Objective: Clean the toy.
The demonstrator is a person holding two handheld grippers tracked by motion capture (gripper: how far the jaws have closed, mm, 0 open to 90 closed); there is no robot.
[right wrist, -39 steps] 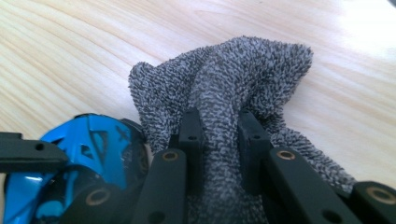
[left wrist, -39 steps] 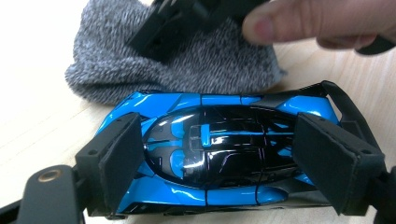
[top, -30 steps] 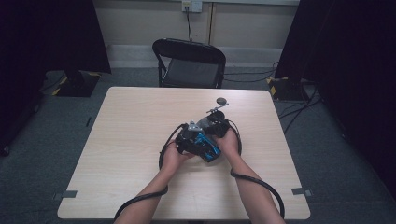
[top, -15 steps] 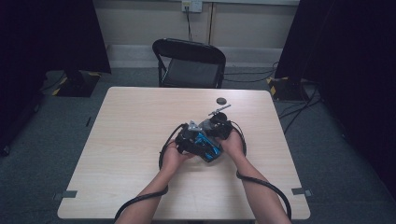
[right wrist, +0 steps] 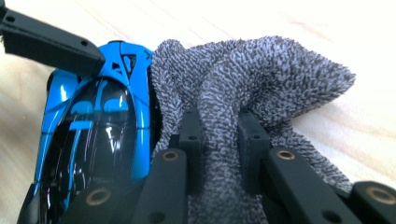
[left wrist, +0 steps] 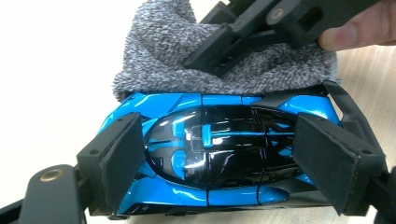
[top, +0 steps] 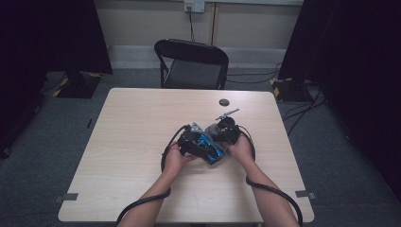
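Left gripper view, left gripper (left wrist: 205, 163) fingers clamping blue toy car (left wrist: 210, 154), right gripper view, right gripper (right wrist: 219, 140) pinching grey cloth (right wrist: 261, 88) (pressed against car)

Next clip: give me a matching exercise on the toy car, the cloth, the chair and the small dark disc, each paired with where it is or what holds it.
Things:
1. toy car
2. cloth
3. chair
4. small disc

Places or states:
A. pinched between the right gripper's jaws
B. lying alone on the far part of the table
C. clamped end to end by the left gripper
D. standing on the floor beyond the table

Pairs: 1-C, 2-A, 3-D, 4-B
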